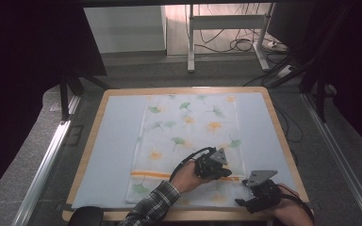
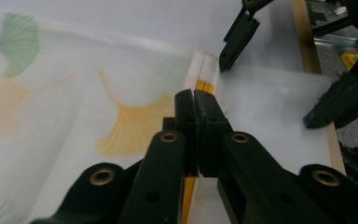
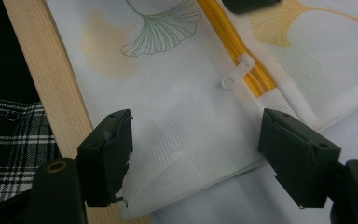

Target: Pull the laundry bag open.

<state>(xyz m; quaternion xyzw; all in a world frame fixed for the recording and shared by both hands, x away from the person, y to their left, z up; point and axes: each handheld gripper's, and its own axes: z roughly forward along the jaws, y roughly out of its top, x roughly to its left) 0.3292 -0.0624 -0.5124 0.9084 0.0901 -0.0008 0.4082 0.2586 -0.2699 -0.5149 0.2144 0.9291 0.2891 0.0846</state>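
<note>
Working the yellow zipper (image 2: 200, 86) of the ginkgo-print mesh bag (image 1: 188, 136), which lies flat on the pale blue mat (image 1: 118, 141), the left gripper (image 2: 196, 100) sits right over the zipper line near the bag's right end, jaws clenched together, seemingly on the zip, though what they pinch I can't tell. The right gripper (image 3: 196, 154) hangs released over the bag's corner beside the zipper's white pull tab (image 3: 237, 74), jaws wide and gripping nothing, probably ready to pin the fabric.
</note>
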